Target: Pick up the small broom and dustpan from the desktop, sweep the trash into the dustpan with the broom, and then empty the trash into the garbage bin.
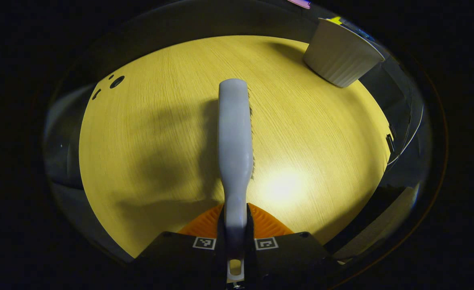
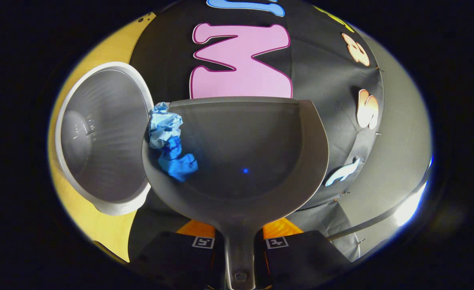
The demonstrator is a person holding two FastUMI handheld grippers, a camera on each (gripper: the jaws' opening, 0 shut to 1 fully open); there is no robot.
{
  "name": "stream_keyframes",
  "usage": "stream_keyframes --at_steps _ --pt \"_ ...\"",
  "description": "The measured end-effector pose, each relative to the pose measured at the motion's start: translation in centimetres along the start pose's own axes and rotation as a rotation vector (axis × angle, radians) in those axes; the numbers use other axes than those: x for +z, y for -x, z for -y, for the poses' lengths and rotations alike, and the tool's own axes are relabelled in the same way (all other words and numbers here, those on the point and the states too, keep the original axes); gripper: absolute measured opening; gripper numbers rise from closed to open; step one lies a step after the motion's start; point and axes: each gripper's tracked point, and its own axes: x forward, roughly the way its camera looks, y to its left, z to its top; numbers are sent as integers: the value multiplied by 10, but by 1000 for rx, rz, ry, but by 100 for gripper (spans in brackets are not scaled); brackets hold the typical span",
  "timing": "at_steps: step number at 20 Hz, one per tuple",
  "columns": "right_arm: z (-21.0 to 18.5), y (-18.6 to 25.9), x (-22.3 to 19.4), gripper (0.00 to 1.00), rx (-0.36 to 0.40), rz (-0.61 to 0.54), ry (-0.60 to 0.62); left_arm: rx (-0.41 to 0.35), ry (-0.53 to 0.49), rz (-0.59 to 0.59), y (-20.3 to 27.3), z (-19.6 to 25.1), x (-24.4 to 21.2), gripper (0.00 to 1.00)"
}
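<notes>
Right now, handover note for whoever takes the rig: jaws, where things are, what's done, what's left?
Left gripper: jaws shut on the broom handle, held above the desktop.
Right gripper: jaws shut on the dustpan handle, pan raised and tipped toward the garbage bin.
Blue crumpled trash sits at the pan's edge nearest the bin.
Done: both tools picked up, trash swept in.
Left: tip the trash into the bin.

Left gripper view: above desktop (image 1: 160,133), facing down. Right: level, near wall. Shared: bin (image 1: 340,54).
</notes>
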Motion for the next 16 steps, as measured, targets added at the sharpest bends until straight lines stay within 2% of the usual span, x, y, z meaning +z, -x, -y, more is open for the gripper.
stream_keyframes --at_steps 3,9,11,14,16 --pt "-10 -2 -4 31 31 -12 50 0 -9 -4 1 -1 1 20" --pt "-16 -10 -10 31 85 -51 11 -1 -8 -5 2 -1 1 20" --pt "-13 -12 -16 31 96 -82 -33 -1 -3 -2 2 -1 2 20" --pt "-18 -9 -11 31 169 -98 -152 1 -1 -1 2 -1 1 20" --pt "-20 -2 0 31 219 -77 -158 0 -1 2 2 -1 1 21"
